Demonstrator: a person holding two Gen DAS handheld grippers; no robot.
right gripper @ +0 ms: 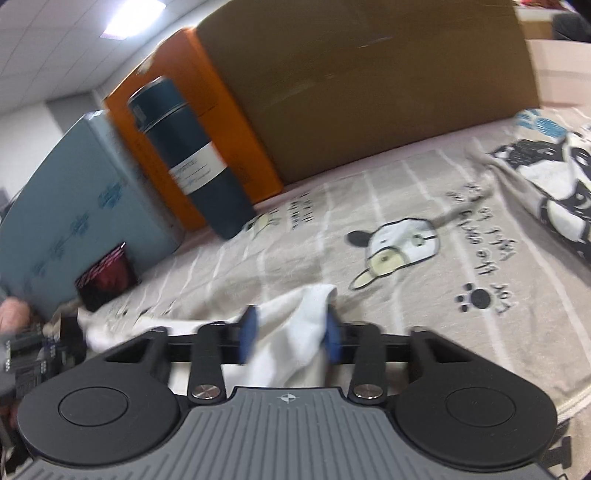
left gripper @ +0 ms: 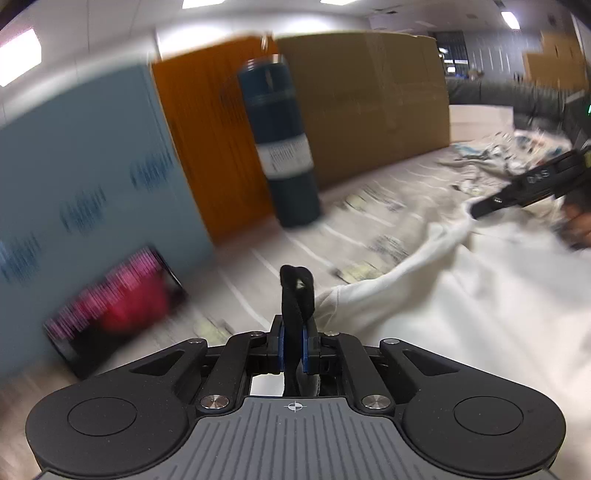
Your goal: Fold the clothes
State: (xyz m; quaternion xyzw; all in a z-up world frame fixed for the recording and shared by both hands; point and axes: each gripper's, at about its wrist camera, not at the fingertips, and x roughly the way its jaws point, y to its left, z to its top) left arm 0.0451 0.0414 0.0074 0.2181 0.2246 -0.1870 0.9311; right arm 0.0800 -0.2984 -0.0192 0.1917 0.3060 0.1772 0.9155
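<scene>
Soft white cloth garment [right gripper: 295, 332], matt printed blanket [right gripper: 406, 206], brown cardboard box [right gripper: 369, 85].

Ceiling panel lights [left gripper: 201, 3] glowed overhead. A cardboard sheet [right gripper: 369, 85], orange board [left gripper: 207, 147] and blue box [left gripper: 85, 166] stood along the back of a cartoon-printed blanket [right gripper: 424, 258]. A dark flask [right gripper: 192, 158] stood upright before the orange board.

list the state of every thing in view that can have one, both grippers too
left gripper: shut on a black strip of fabric that sticks up between its blue pads
right gripper: jaws apart, white cloth bunched between them
white cotton garment: unfolded, spread and rumpled on the blanket
beige cartoon-dog blanket: spread flat, wrinkled at the far right
dark blue cylindrical flask: upright, lid on
</scene>
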